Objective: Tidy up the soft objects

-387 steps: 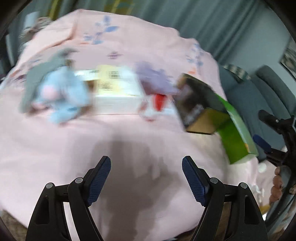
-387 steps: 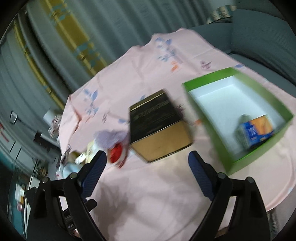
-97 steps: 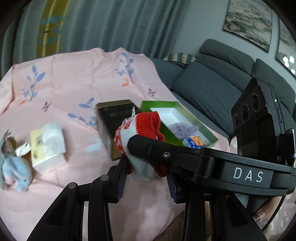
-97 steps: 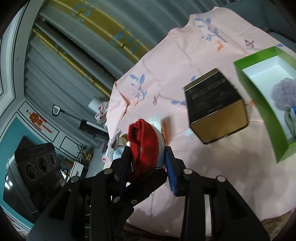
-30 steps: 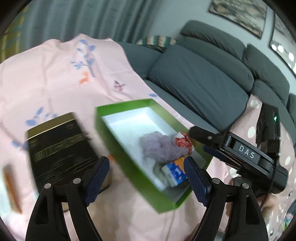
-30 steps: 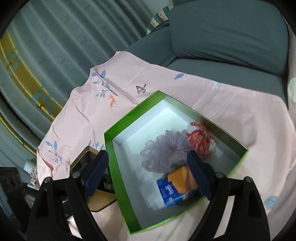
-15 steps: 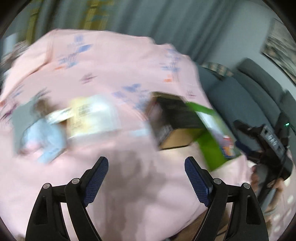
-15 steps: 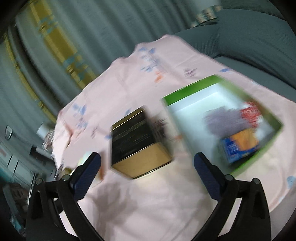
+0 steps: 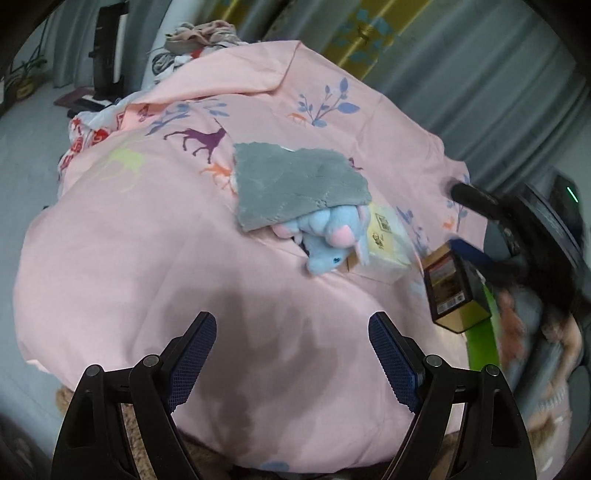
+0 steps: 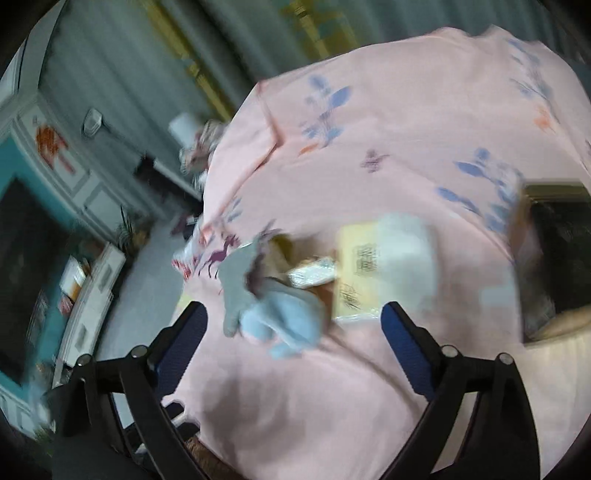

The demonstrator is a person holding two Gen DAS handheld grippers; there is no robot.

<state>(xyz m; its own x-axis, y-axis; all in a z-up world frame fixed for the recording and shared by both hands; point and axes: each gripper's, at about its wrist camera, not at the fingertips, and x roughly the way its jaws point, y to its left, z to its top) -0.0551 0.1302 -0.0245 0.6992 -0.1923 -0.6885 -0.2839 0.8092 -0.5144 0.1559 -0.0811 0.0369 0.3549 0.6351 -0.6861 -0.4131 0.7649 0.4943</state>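
Observation:
A light blue plush toy [image 9: 328,236] lies on the pink tablecloth [image 9: 129,258], partly under a grey cloth [image 9: 295,184]. My left gripper [image 9: 291,350] is open and empty, well short of them. In the blurred right wrist view the blue plush [image 10: 284,317] and grey cloth [image 10: 236,280] sit just ahead of my right gripper [image 10: 291,343], which is open and empty. The green box edge [image 9: 480,332] shows at the right of the left wrist view; its contents are hidden.
A yellow-white tissue pack [image 9: 388,247] lies against the plush, also in the right wrist view [image 10: 384,266]. A black and gold tin [image 9: 454,291] stands beside the green box, also in the right wrist view [image 10: 554,243]. The right gripper's body [image 9: 517,229] is at the far right. Clothes pile [image 9: 199,33] beyond the table.
Both grippers have swung left, away from the green box toward the blue plush and grey cloth. Both stay open and empty.

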